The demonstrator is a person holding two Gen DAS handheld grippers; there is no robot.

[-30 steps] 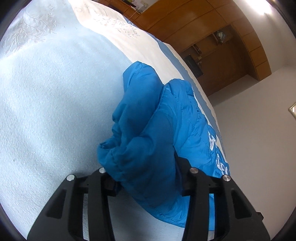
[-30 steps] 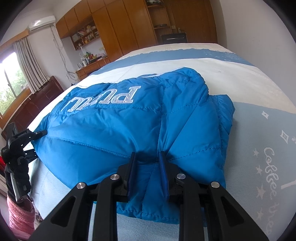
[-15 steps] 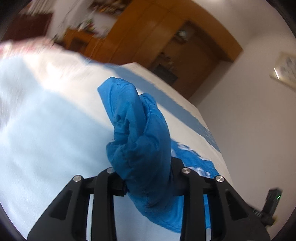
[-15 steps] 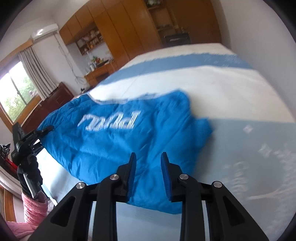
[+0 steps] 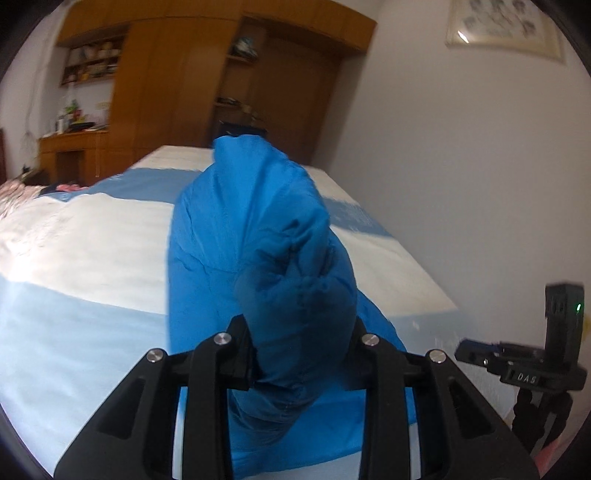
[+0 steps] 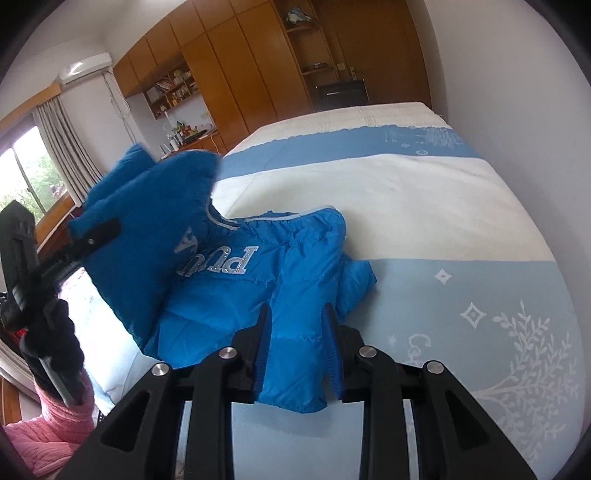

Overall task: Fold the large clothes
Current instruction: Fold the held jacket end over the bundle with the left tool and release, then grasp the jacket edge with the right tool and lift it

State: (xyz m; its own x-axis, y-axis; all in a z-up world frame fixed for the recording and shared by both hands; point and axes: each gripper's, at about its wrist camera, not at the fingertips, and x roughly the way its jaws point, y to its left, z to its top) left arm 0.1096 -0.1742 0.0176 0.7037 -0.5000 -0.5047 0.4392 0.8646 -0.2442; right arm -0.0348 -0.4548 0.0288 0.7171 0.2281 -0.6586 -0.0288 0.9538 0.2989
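1. The blue puffer jacket [image 6: 236, 291] lies on the bed [image 6: 424, 206] near its near edge, toward the left corner, with silver "PUMA" lettering [image 6: 218, 258] facing up (seen upside down from the right wrist camera).

2. The left gripper [image 5: 301, 354] is clamped on a thick bunch of the jacket [image 5: 258, 251] — the padded fabric bulges up between its two black fingers and rises well above the bedspread. In the right wrist view this same gripper [image 6: 94, 236] shows at the left, holding that raised part of the jacket clear of the bed.

3. The right gripper [image 6: 297, 343] sits at the jacket's near hem. Its blue-padded fingers [image 6: 264, 343] stand apart on either side of a strip of the fabric; whether the pads actually press it I cannot tell, though a gap shows along the right pad.

4. The rest of the jacket lies flat on the light-blue band of the bedspread, one rounded lobe [image 6: 356, 280] sticking out toward the right.

5. Behind the bed stands a wooden wardrobe wall [image 6: 236, 74] with open shelves; a curtained window [image 6: 40, 173] is at the left, and an air conditioner [image 6: 86, 66] hangs above it.

6. A framed picture [image 5: 506, 26] hangs on the white wall — seen only from the left wrist camera.
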